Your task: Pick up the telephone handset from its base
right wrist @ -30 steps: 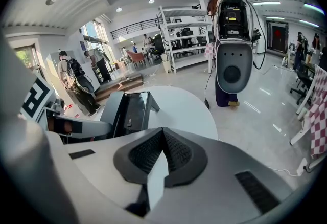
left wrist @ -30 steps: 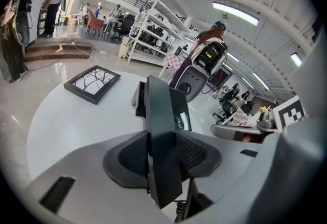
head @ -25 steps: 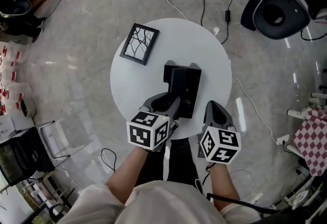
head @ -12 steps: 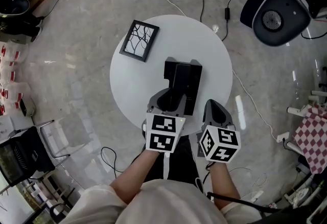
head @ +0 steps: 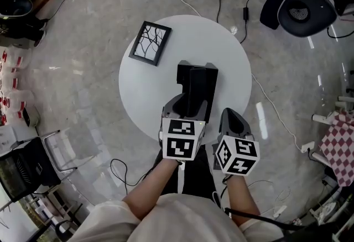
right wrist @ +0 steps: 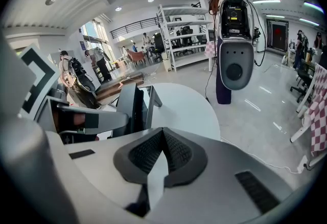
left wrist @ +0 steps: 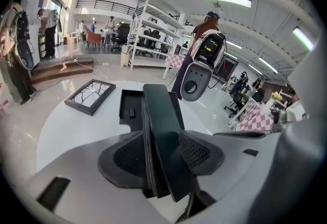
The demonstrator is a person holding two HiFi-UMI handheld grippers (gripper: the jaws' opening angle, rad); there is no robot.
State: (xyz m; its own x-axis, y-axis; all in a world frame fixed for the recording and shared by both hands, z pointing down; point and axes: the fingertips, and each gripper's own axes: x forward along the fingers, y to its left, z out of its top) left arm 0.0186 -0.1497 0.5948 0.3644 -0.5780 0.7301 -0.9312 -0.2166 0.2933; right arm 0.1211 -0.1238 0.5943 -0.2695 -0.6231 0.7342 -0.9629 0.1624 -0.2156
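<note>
The black telephone handset lies along its black base in the middle of the round white table. My left gripper straddles the handset's near end. Its jaws have just been opening, and the handset stands between the two ribbed pads with the base beyond; I see no firm squeeze on it. My right gripper hovers at the table's near edge, right of the phone, shut with nothing between its pads. The phone shows at the left of the right gripper view.
A black-framed picture lies flat on the table's far left. A large dark and white machine stands on the floor at the far right, with cables trailing nearby. A checkered cloth is at the right, a chair at the left.
My left gripper swung from the handset's left side to in line with it, and its jaws now sit on either side of the near end. The right gripper kept still.
</note>
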